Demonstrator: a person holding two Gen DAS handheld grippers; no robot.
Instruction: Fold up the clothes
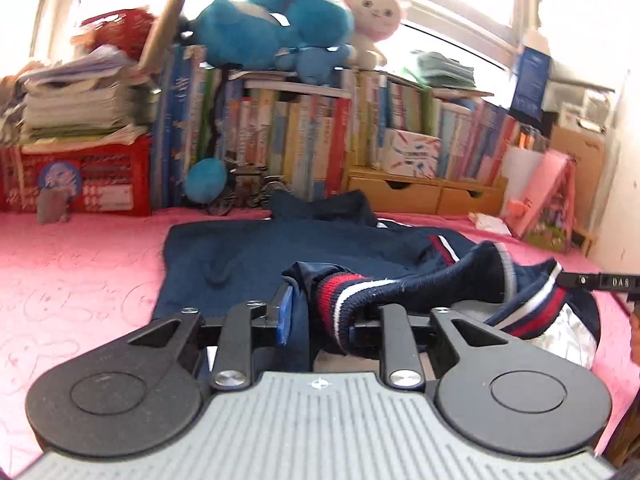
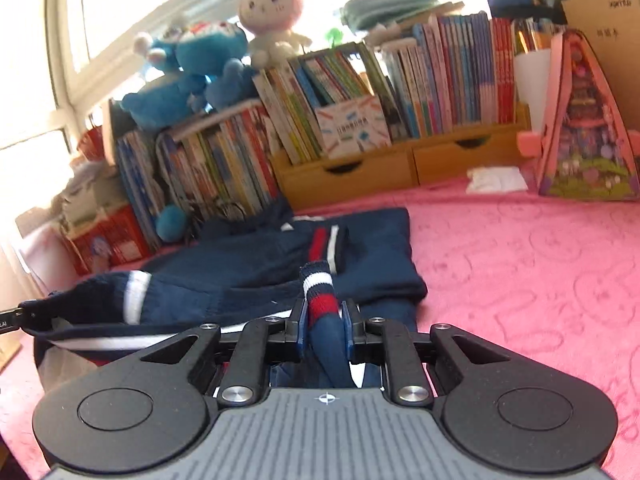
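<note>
- A red crate stands at the far left under a pile of papers.
- Blue plush toys and a pink-and-white plush rabbit sit on top of a row of upright books.
- A navy jacket with red and white stripes lies spread on the pink cover of the surface, in front of the books.
- The left tongs are clamped on the jacket's striped ribbed hem, which bunches between the blue pads and is raised off the cover.
- From there the hem runs rightward to the tip of the other tool at the right edge of the left wrist view.
- The right tongs are clamped on another part of the striped hem; a knitted end stands upright between the pads.
- Wooden drawers sit under the books behind the jacket.
- A crumpled white cloth lies on the cover near the drawers.
- A pink toy house stands at the far right.
</note>
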